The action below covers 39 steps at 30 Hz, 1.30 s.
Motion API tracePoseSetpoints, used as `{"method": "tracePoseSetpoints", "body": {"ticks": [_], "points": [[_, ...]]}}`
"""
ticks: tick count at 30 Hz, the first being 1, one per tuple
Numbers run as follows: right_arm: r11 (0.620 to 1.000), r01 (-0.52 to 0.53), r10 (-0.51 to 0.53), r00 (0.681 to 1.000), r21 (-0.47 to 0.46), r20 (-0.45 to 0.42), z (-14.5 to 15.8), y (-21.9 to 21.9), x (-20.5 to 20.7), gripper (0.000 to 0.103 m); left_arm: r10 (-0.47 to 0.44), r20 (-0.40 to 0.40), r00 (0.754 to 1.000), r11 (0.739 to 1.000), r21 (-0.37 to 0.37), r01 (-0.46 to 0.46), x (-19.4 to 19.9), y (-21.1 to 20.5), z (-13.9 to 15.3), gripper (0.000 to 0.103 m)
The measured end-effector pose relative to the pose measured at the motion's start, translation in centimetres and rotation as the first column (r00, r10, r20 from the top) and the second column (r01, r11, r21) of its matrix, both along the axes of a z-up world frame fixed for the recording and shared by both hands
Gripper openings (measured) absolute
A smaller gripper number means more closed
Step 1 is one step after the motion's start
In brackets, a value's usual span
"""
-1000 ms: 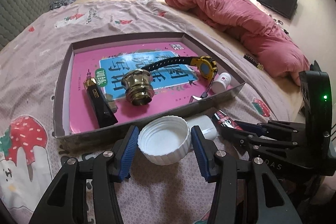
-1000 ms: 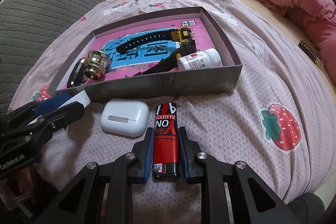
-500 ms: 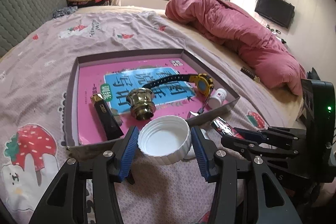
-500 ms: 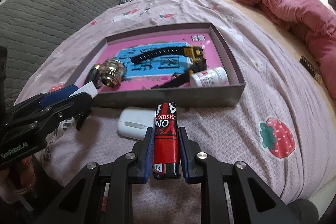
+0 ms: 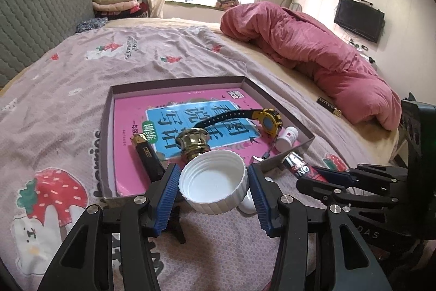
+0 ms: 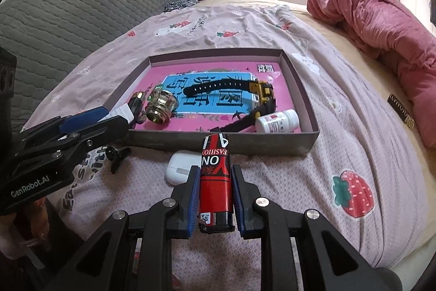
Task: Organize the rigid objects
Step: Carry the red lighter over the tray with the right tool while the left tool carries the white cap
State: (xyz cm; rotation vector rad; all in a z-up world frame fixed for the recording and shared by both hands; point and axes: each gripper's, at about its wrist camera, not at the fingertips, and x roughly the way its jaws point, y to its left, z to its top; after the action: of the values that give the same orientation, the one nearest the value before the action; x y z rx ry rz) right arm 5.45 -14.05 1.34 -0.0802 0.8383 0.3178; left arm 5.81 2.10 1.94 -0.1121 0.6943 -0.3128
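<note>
My left gripper [image 5: 214, 182] is shut on a white screw cap [image 5: 214, 183], held above the bed just in front of the grey tray [image 5: 105, 138]. My right gripper [image 6: 214, 187] is shut on a red and black lighter [image 6: 216, 173], also lifted off the sheet before the tray's near wall [image 6: 218, 145]. Inside the tray lie a black lighter [image 5: 147, 157], a brass knob [image 5: 193, 143], a black and yellow watch [image 5: 268, 120] and a small white pill bottle [image 6: 278, 122]. A white earbud case [image 6: 178, 167] rests on the sheet under the right gripper.
The tray floor carries a pink and blue book [image 6: 218, 97]. A crumpled red duvet [image 5: 313, 56] fills the right of the bed. A grey padded headboard [image 6: 68, 15] stands at the left. A small black clip [image 6: 117, 154] lies on the sheet by the tray.
Both grippers have risen off the bed with the white cap and the red lighter in them, and both views have tilted up. The earbud case stays on the sheet.
</note>
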Motion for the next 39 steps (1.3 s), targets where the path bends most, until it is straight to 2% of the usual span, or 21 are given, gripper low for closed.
{"method": "tracePoseSetpoints", "body": {"ticks": [17, 32, 39], "points": [[1.0, 0.008, -0.004, 0.992, -0.028, 0.123, 3.4, 0.5, 0.1, 0.023, 0.065, 0.041, 0.997, 0.998, -0.012, -0.065, -0.1, 1.6, 0.9, 0.053], [1.0, 0.017, -0.013, 0.989, -0.022, 0.149, 4.2, 0.6, 0.4, 0.023, 0.123, 0.048, 0.991, 0.992, -0.006, -0.122, 0.2, 2.9, 1.1, 0.053], [1.0, 0.02, -0.017, 0.988, -0.018, 0.151, 4.3, 0.6, 0.6, 0.023, 0.2, 0.009, 0.98, 0.978, -0.059, -0.199, 1.1, 5.6, 0.7, 0.053]]}}
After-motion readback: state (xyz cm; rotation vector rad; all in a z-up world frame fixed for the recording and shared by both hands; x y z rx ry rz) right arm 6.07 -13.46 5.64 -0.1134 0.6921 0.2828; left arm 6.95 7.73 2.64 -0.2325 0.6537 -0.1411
